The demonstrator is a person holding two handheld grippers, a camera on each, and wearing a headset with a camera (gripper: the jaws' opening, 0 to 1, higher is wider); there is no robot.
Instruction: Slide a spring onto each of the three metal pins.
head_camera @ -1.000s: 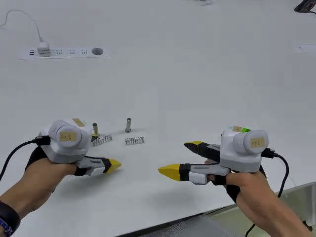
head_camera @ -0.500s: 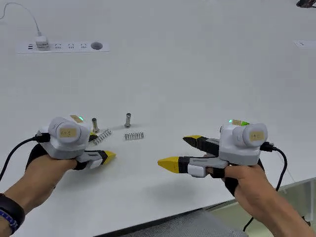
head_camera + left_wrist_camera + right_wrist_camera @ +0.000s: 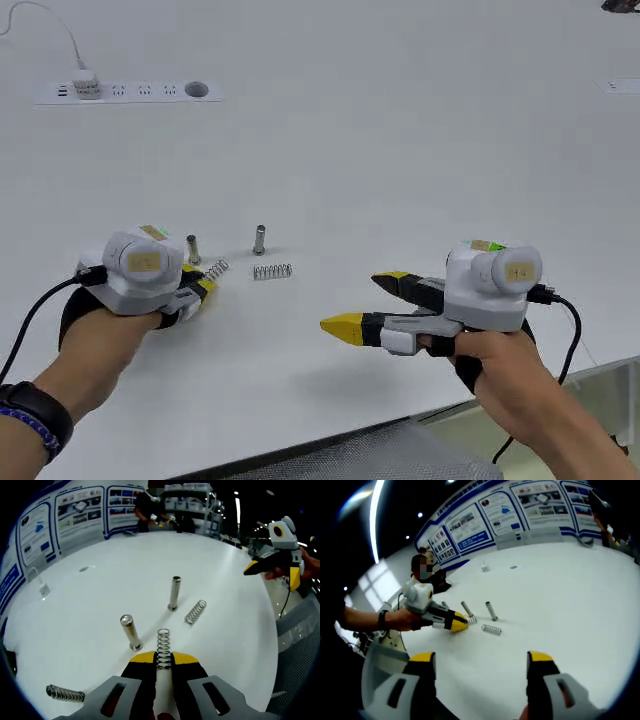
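- the left gripper (image 3: 203, 287) has advanced from the lower left of the head view up to the first spring (image 3: 216, 268). the right gripper (image 3: 362, 305) has stayed at lower right.
- left gripper view, bottom centre: the jaws are closed on the near end of the first spring (image 3: 163, 647). whether it is clear of the table (image 3: 100, 590) cannot be told.
- right gripper: the jaws stand wide apart and hold nothing.
- near pin (image 3: 129, 631): upright and bare, just left of the held spring.
- far pin (image 3: 173, 593): upright and bare, at frame centre. the second spring (image 3: 195, 611) lies just right of it.
- third spring (image 3: 65, 693): lies at lower left.
- step in hand: pickup of the first spring. no visible pin carries one yet.
- next move: lift the spring, stand its axis upright, align its free end over the near pin, then lower it.
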